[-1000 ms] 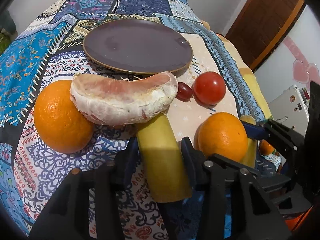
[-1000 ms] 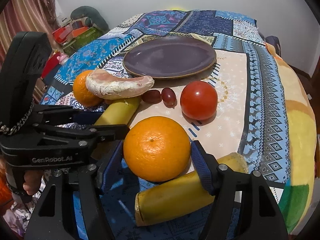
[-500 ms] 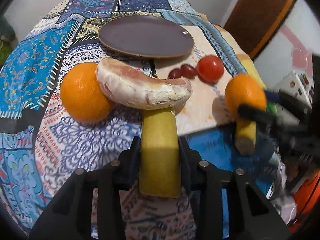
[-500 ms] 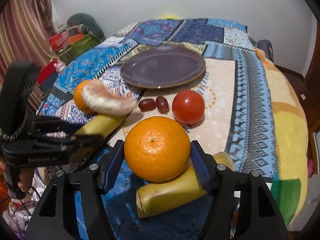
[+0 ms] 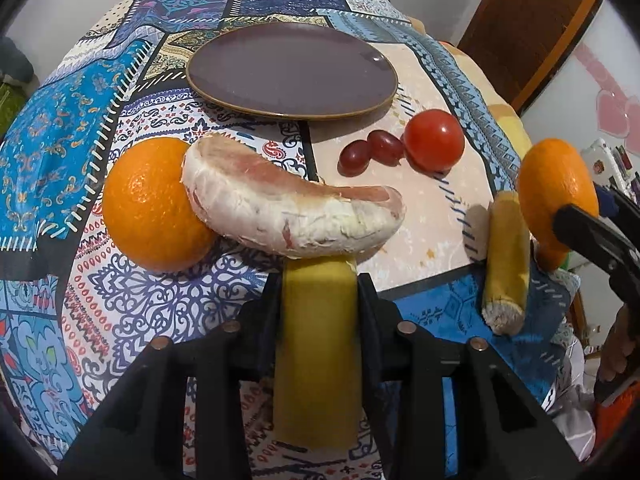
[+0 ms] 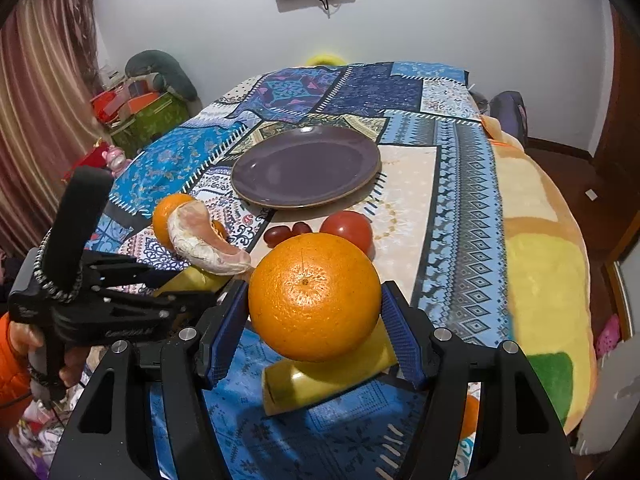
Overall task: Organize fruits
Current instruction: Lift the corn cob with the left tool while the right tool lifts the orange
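Two grippers: both clenched on fruit
Left gripper [image 5: 318, 292]: clamps banana piece [image 5: 316, 344], under pomelo segment [image 5: 288, 208]
Right gripper [image 6: 314, 332]: grips orange [image 6: 314, 296], raised above second banana piece [image 6: 320, 380]
Plate [image 6: 306, 166]: on patchwork cloth [image 6: 460, 184], beyond tomato [image 6: 348, 230]
Writing: embossed lettering on left gripper body, unreadable

Round orange [image 6: 314, 296] clamped in right claw [image 6: 314, 312], lifted above a yellow banana piece [image 5: 505, 260]. Second banana piece [image 5: 318, 344] pinched in left claw [image 5: 318, 300], under pale peeled pomelo wedge [image 5: 288, 208].
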{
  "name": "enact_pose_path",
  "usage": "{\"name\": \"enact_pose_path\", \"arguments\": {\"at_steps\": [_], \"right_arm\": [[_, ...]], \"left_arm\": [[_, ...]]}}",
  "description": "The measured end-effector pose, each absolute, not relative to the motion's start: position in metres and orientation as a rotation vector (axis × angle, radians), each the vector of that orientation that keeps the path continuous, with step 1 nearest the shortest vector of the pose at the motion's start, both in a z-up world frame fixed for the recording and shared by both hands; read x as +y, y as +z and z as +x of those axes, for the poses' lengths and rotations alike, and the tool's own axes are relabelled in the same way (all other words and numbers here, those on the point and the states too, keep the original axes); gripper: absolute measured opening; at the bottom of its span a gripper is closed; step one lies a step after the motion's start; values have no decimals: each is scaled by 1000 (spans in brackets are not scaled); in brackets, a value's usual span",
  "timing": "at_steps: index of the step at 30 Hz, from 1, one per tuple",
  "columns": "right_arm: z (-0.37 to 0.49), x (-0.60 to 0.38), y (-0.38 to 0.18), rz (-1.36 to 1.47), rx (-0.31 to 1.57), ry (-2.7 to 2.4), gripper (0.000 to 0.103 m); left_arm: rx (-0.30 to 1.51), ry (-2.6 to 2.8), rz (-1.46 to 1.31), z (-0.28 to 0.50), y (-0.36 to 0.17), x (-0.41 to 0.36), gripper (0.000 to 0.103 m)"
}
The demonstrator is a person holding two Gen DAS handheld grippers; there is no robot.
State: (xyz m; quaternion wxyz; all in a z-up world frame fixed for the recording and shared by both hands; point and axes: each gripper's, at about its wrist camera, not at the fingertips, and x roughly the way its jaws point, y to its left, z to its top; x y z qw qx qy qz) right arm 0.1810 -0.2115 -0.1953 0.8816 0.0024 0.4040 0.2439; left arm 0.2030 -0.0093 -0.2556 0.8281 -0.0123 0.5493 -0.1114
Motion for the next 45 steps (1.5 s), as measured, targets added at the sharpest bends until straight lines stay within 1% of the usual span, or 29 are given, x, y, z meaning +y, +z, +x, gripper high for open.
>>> {"name": "enact_pose_path", "arguments": {"at_steps": [4,7,9,10,11,12,14,17,21,22,24,26,28,38,40,41,45], "right_arm": [[180,-213,-193,4,834,501,63],[178,-213,-190,2,825,496,63],[178,-212,-187,-2,818,494,63],[177,-212,-185,-3,815,494,63],[177,-211,-183,-5,809,493,63],[177,-210,-181,-5,805,493,63],[176,-209,-177,-6,795,494,63],[174,-207,-171,-12,780,497,63],[170,-204,-166,-11,767,506,63],[169,-204,-165,-12,766,507,63],[168,-204,-165,-14,767,508,63],[168,-203,-165,-15,769,505,63],[168,-204,-165,-11,771,504,63],[163,-204,-164,-11,771,509,63],[163,-203,-165,-11,772,509,63],[163,-203,-165,-11,773,509,63],[164,-203,-167,-11,777,504,63]], "left_arm": [[1150,-244,-59,198,-248,-5,36],[1107,-244,-63,190,-232,-2,36],[1070,-252,-68,184,-218,0,35],[1051,-256,-67,180,-212,0,33],[1029,-258,-63,176,-203,0,11],[1015,-265,-57,174,-197,0,0],[986,-271,-55,172,-182,2,0],[969,-256,-24,171,-174,2,0],[1023,-255,-19,167,-185,3,0],[1042,-258,-19,164,-190,3,2],[1079,-263,-15,160,-198,4,8],[1102,-260,-12,154,-205,3,27],[1127,-264,-16,152,-212,3,38],[1239,-273,-13,153,-249,-3,39],[1227,-271,0,152,-252,-4,38],[1218,-267,5,152,-252,-4,35],[1185,-262,15,150,-248,-4,34]]}}
